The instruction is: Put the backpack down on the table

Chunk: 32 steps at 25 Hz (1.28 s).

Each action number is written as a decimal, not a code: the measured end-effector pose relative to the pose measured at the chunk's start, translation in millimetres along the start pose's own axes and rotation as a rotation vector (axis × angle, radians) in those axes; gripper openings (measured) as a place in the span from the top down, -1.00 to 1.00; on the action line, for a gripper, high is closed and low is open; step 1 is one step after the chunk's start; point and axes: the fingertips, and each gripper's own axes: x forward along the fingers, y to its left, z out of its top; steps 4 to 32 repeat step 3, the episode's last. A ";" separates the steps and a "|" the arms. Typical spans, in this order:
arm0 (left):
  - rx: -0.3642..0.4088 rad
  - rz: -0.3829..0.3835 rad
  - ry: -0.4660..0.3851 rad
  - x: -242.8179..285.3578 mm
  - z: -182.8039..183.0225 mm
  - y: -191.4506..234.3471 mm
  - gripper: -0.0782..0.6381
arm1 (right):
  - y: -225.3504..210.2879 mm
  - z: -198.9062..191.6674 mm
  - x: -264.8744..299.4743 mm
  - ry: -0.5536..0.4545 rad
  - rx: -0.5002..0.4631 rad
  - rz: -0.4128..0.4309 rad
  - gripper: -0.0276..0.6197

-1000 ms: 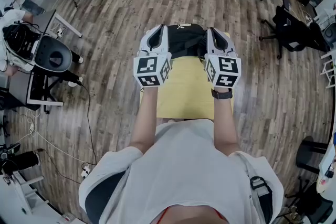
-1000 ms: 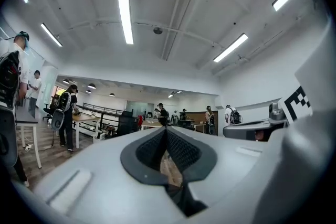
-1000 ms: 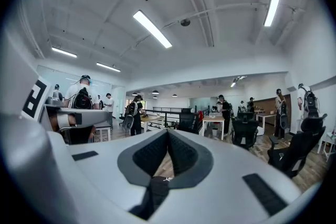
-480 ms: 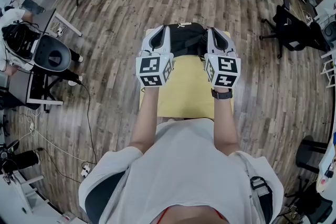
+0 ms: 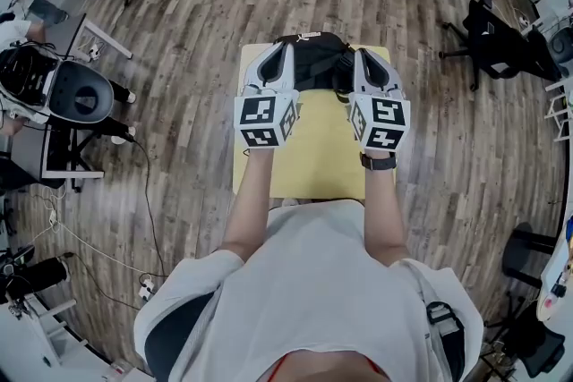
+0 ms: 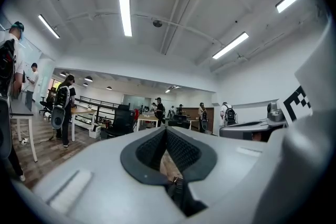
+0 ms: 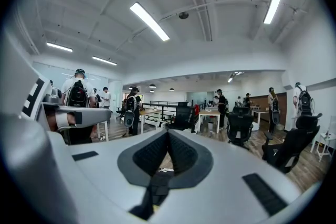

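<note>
A black backpack (image 5: 313, 65) sits over the far end of a small table (image 5: 313, 165) that has a pale yellow, rectangular top. The bag is soft and rounded, with a small white mark near its far edge. It hangs between the left gripper (image 5: 276, 58) and the right gripper (image 5: 360, 60). Each gripper's jaws are closed on a black strap of the bag. Whether its base rests on the tabletop cannot be told.

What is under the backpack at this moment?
The yellow table lies under the backpack. The backpack covers the table's far middle, so whether its bottom already touches the top cannot be seen.
</note>
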 end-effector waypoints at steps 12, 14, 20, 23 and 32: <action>0.002 -0.010 0.014 11.4 -8.3 -4.1 0.75 | -5.5 -4.3 6.0 0.004 -0.003 0.001 0.88; 0.002 -0.010 0.014 11.4 -8.3 -4.1 0.75 | -5.5 -4.3 6.0 0.004 -0.003 0.001 0.88; 0.002 -0.010 0.014 11.4 -8.3 -4.1 0.75 | -5.5 -4.3 6.0 0.004 -0.003 0.001 0.88; 0.002 -0.010 0.014 11.4 -8.3 -4.1 0.75 | -5.5 -4.3 6.0 0.004 -0.003 0.001 0.88; 0.002 -0.010 0.014 11.4 -8.3 -4.1 0.75 | -5.5 -4.3 6.0 0.004 -0.003 0.001 0.88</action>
